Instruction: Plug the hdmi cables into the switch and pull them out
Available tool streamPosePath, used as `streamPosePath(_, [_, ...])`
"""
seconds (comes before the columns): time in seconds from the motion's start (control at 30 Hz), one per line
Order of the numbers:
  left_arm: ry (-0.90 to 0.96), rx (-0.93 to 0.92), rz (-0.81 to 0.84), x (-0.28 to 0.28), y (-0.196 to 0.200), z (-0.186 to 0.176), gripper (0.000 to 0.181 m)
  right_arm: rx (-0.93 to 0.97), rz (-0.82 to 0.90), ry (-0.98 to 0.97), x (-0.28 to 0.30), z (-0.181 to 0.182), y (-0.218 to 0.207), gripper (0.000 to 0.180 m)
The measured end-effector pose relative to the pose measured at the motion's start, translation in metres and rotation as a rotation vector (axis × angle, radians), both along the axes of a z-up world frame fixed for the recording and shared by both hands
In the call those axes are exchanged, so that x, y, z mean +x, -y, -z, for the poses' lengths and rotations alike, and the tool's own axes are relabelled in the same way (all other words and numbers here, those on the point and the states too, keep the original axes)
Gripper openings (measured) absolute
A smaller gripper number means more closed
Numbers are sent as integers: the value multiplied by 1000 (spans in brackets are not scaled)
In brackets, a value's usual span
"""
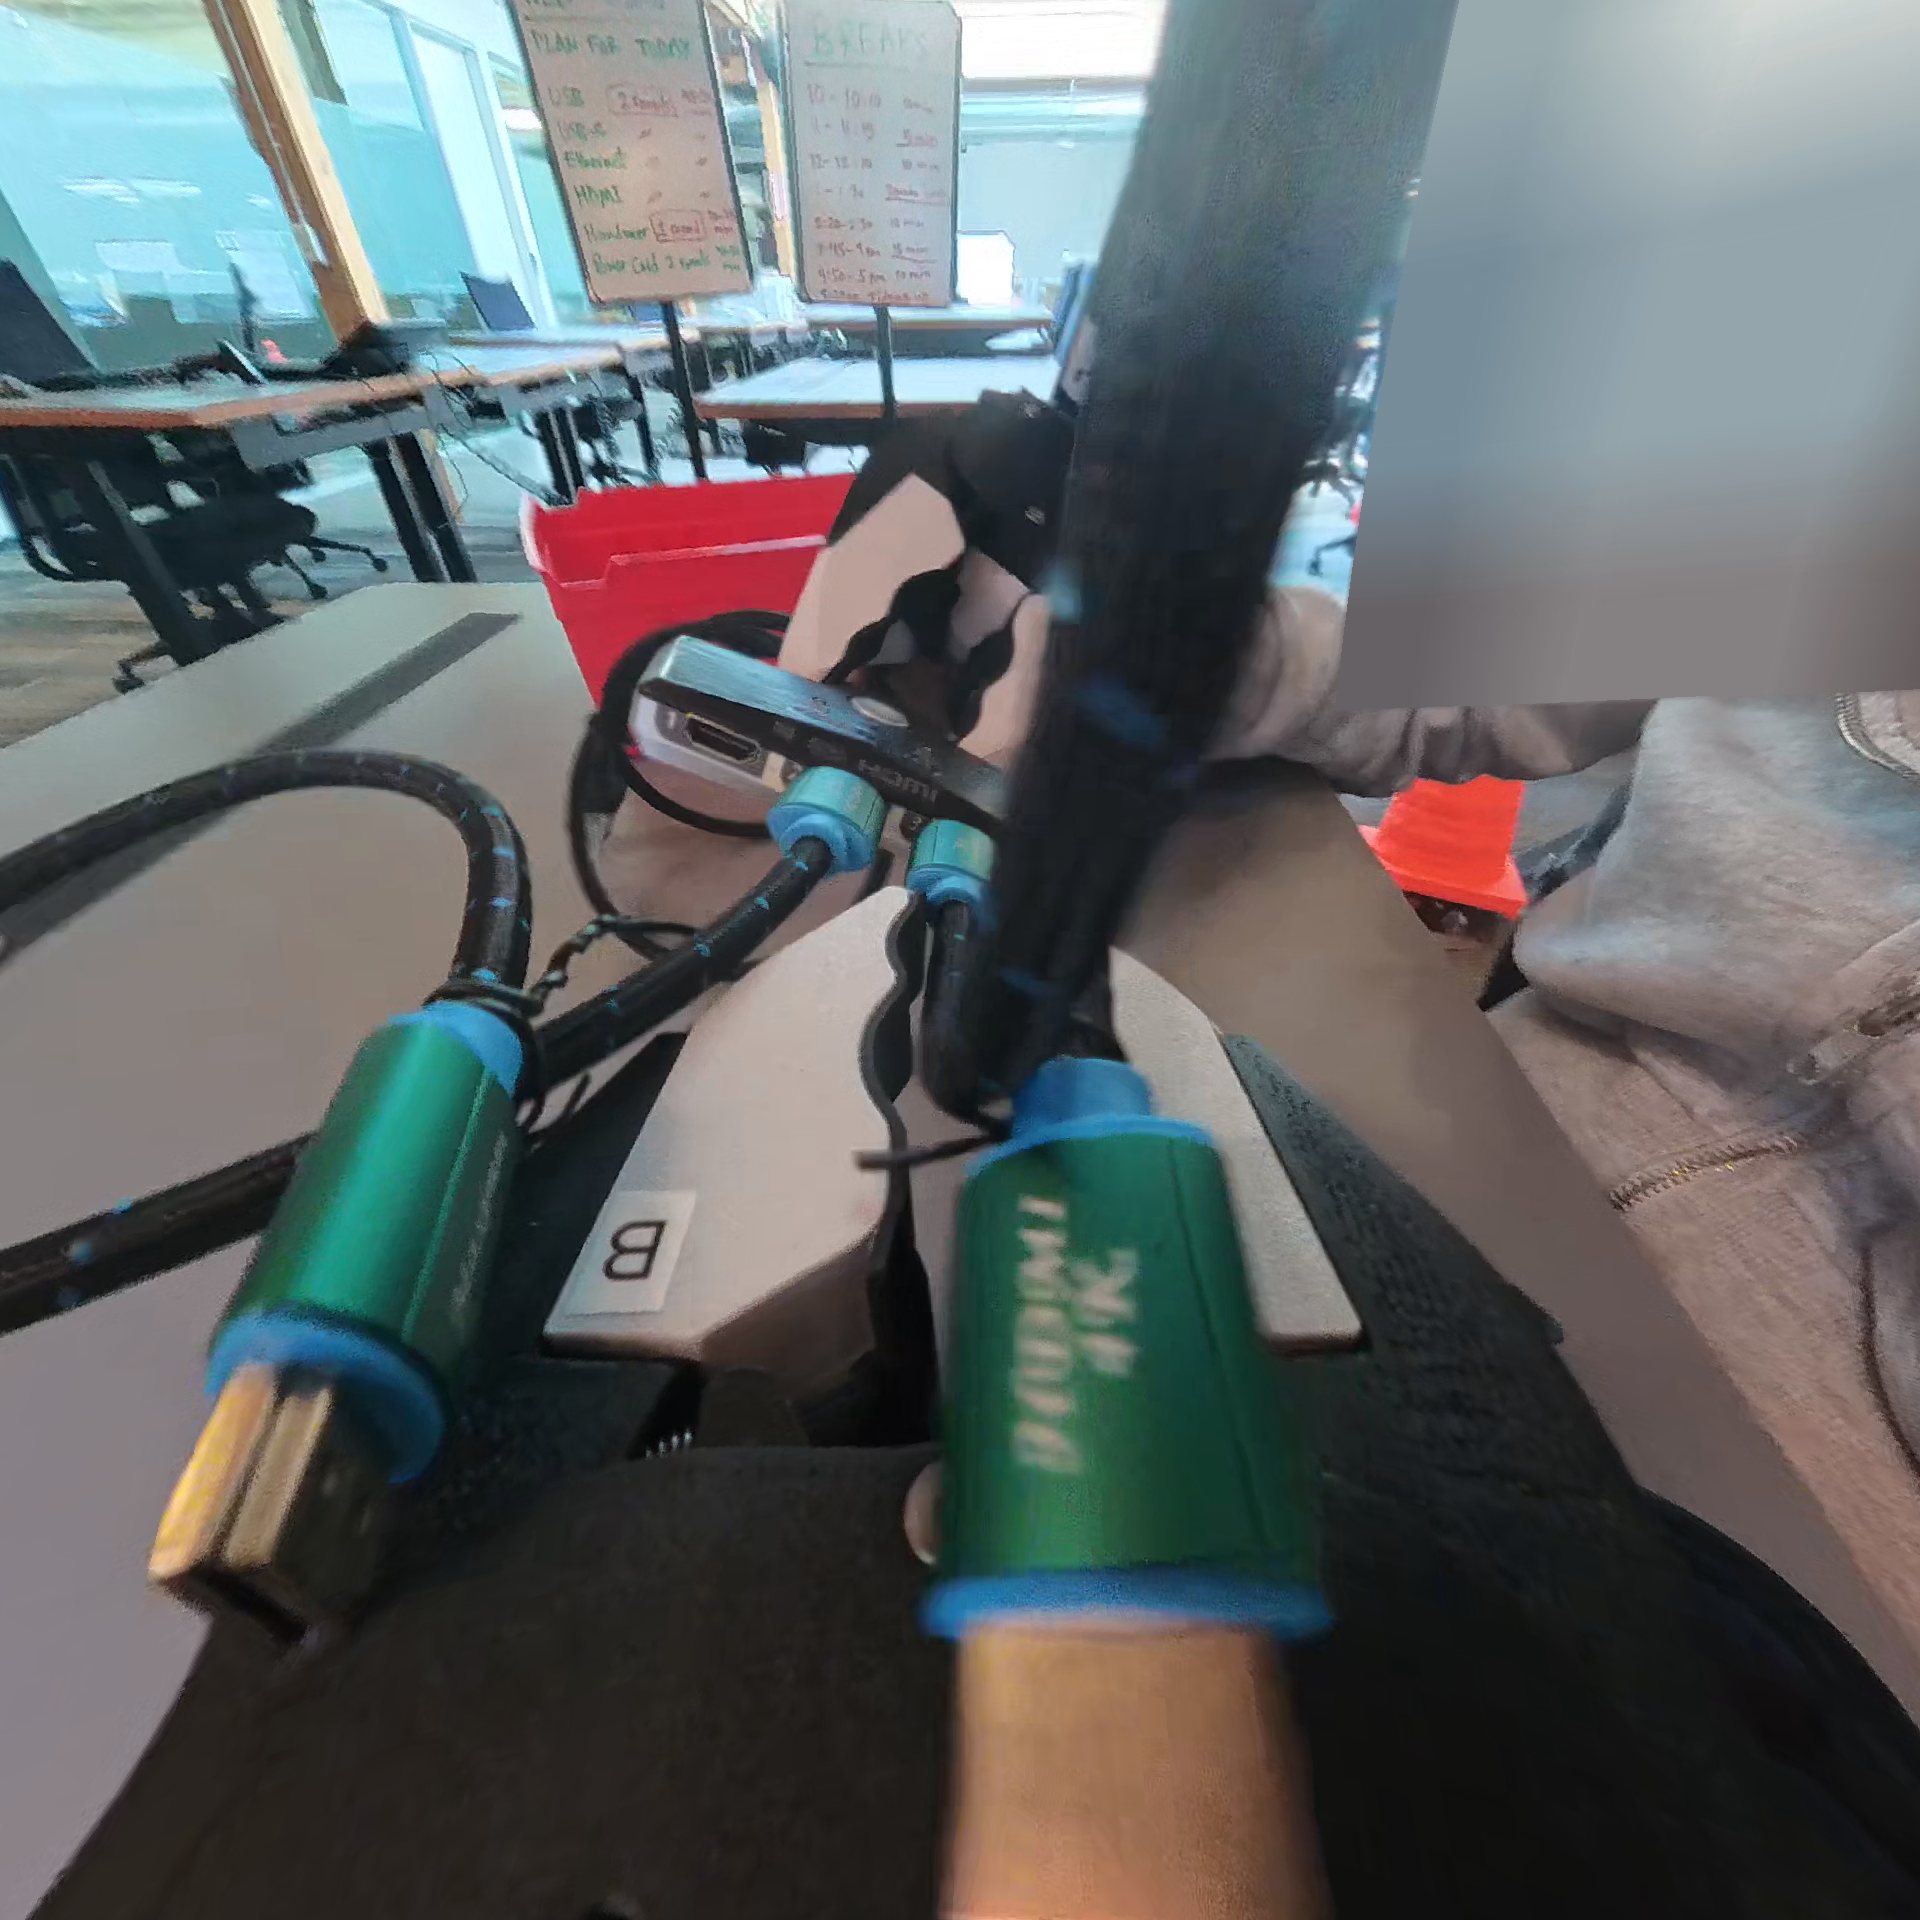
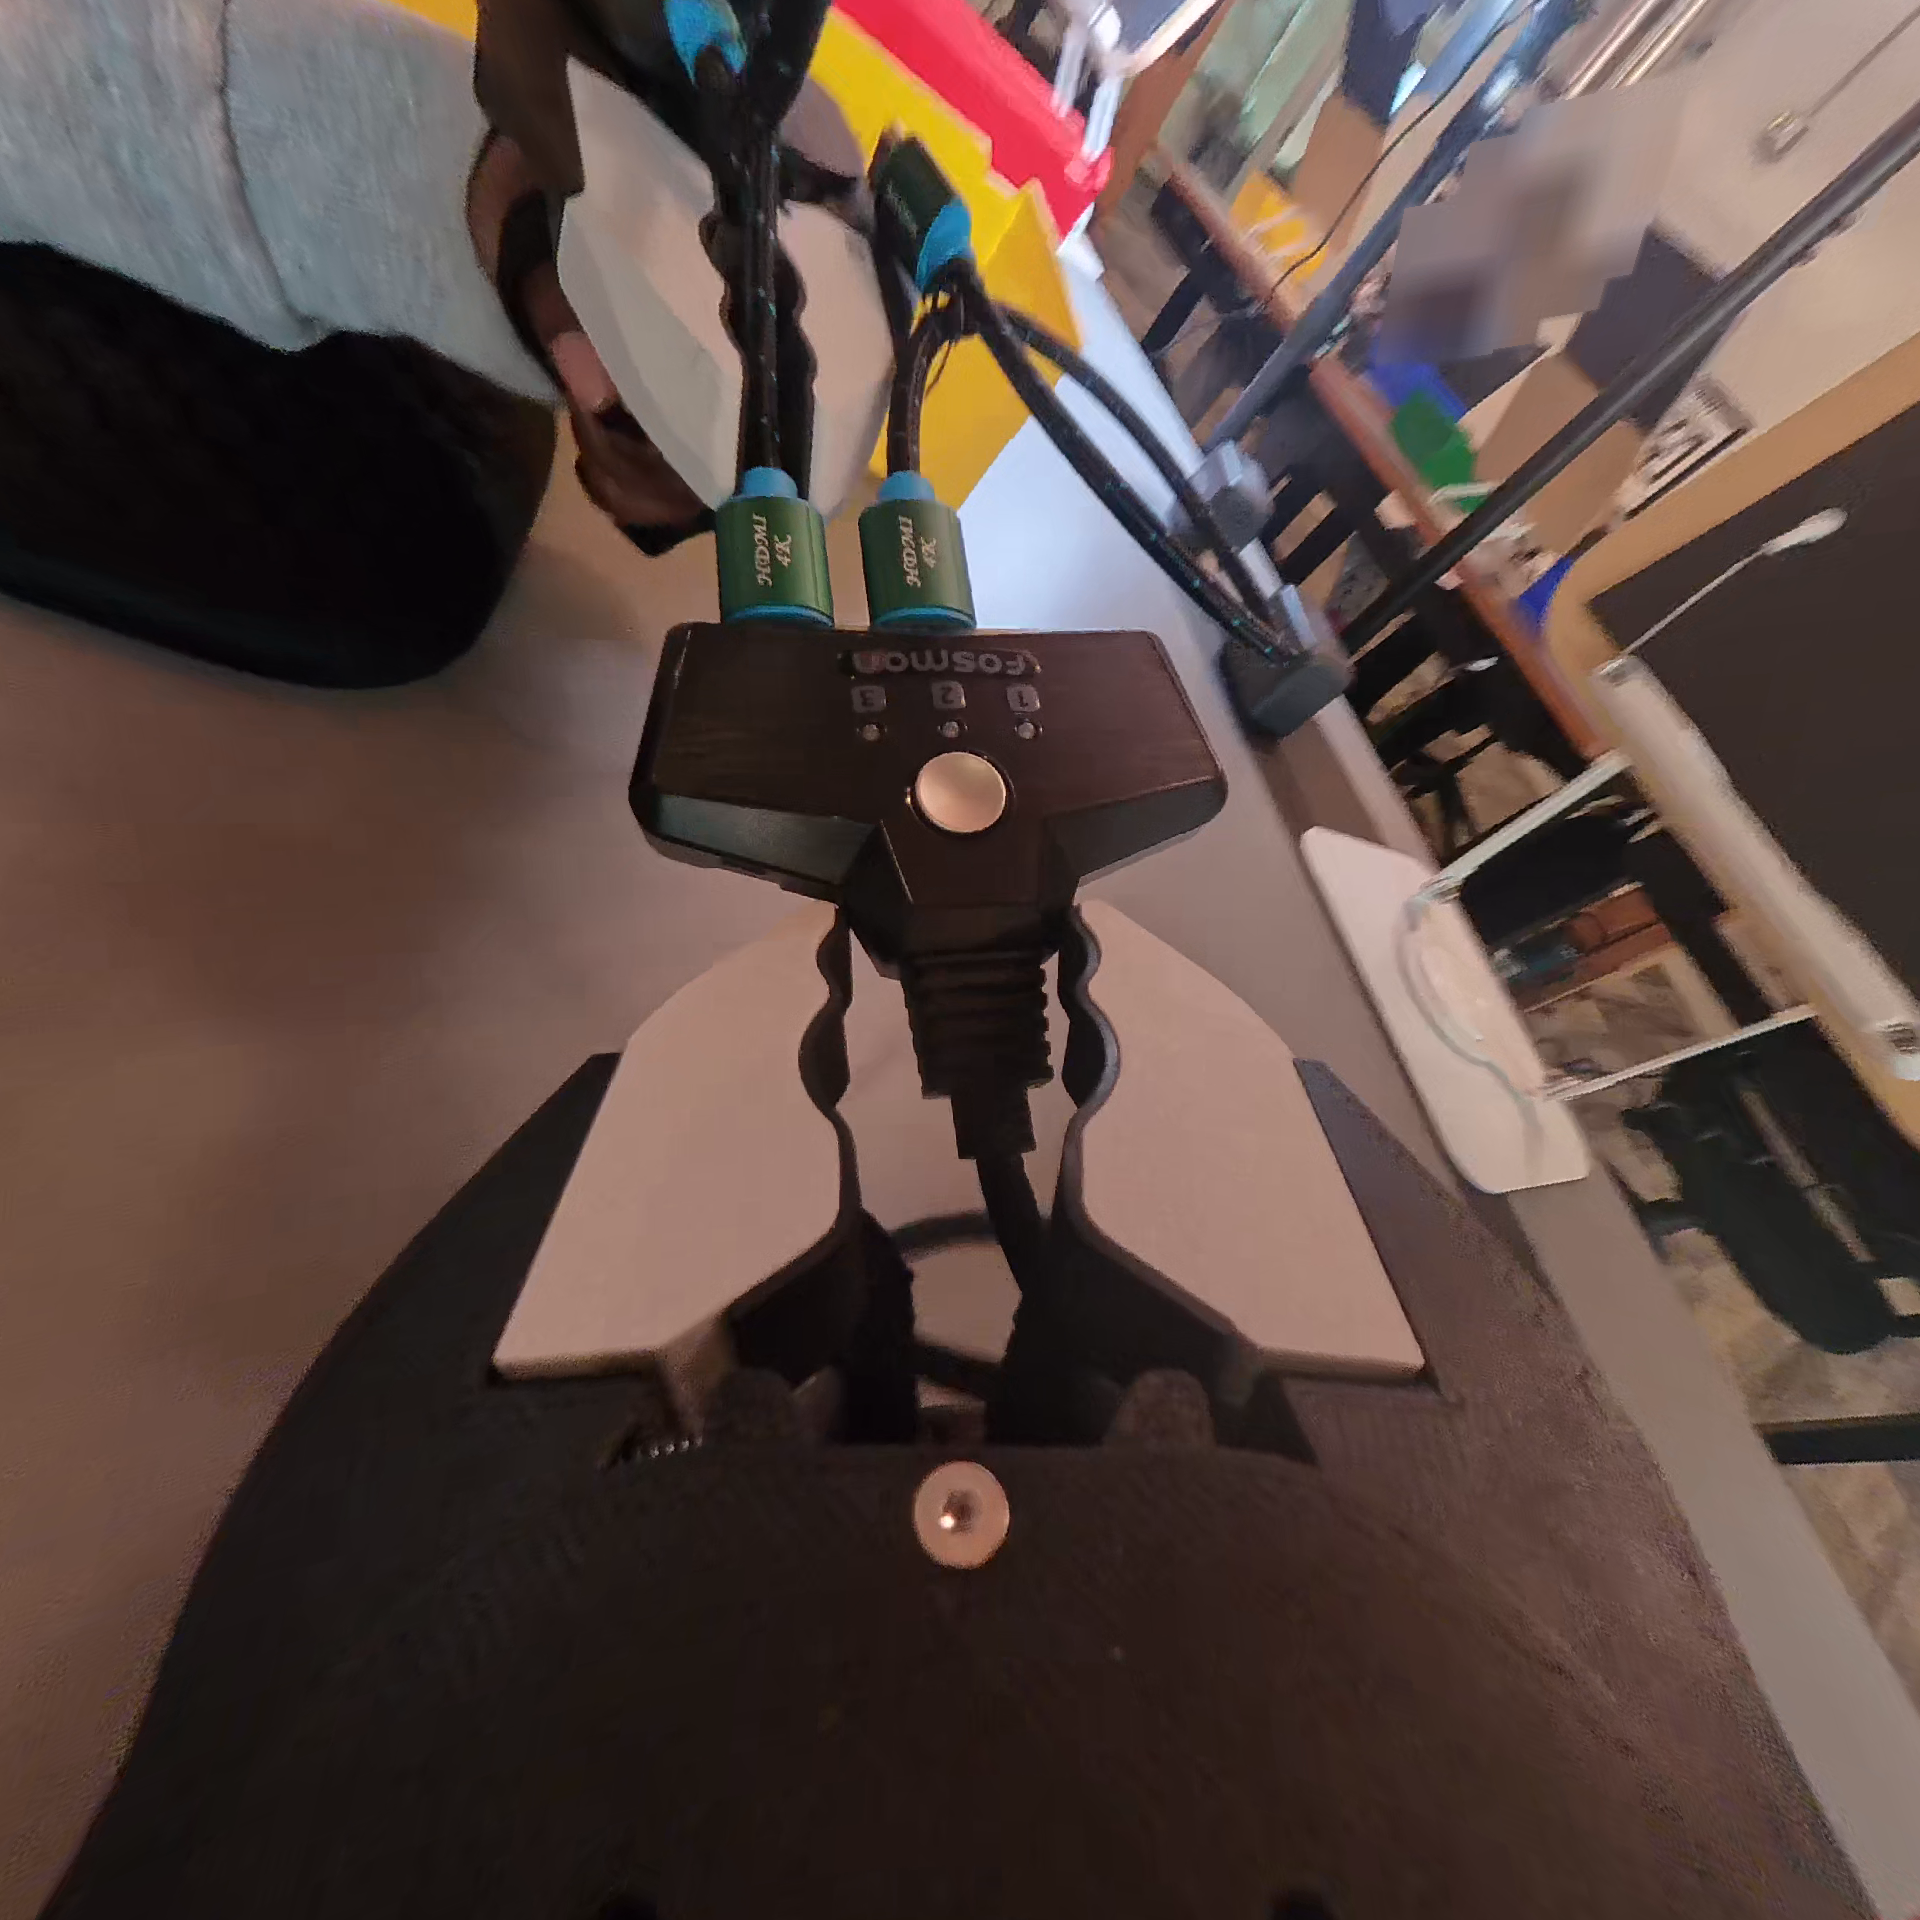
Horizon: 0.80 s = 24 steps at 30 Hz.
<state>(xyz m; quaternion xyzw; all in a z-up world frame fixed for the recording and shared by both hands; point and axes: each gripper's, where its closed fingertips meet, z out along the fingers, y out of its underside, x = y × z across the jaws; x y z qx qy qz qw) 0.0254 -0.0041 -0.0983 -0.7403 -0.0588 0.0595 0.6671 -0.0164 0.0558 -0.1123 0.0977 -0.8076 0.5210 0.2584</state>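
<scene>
The black HDMI switch (image 2: 925, 748) hangs above the grey table, and my right gripper (image 2: 966, 987) is shut on its ribbed cable tail. Two green plugs (image 2: 774, 561) (image 2: 920, 566) sit in its ports, and the third port (image 1: 727, 743) is empty. My left gripper (image 1: 997, 956) is shut on the black braided cable (image 1: 951, 997) that runs from one plugged connector (image 1: 951, 862). It also shows in the right wrist view (image 2: 764, 312). Two loose green plugs (image 1: 384, 1195) (image 1: 1112, 1351) hang close to the left camera. The right gripper (image 1: 935, 644) shows behind the switch.
A red bin (image 1: 665, 561) stands behind the switch, with a yellow bin (image 2: 997, 270) beside it. An orange piece (image 1: 1455, 842) and a person's grey sleeve (image 1: 1714, 935) are at the right. A white flat stand (image 2: 1434, 1018) lies near the table's edge. Desks and whiteboards stand beyond.
</scene>
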Motion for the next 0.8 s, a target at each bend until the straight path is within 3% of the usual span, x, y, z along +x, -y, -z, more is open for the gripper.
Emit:
streamPosePath(0.1, [-81,111,-95,-11,6,-21,34,-72,47,-111,-3,-23,-2,38])
streamPosePath(0.23, [-198,228,-210,-20,18,-40,37,-150,108,-284,-14,-73,-10,38])
streamPosePath(0.37, [-249,350,-335,-31,37,-59,38,-266,187,-353,-33,-161,-33,37])
streamPosePath(0.53, [-246,381,-350,-31,41,-65,38,-474,350,-376,-52,-259,-105,38])
streamPosePath(0.63, [-256,332,-353,-33,36,-57,38,-590,447,-416,-58,-279,-159,38])
streamPosePath(0.8, [-258,272,-333,-32,28,-49,38,-658,534,-425,-91,-257,-236,37])
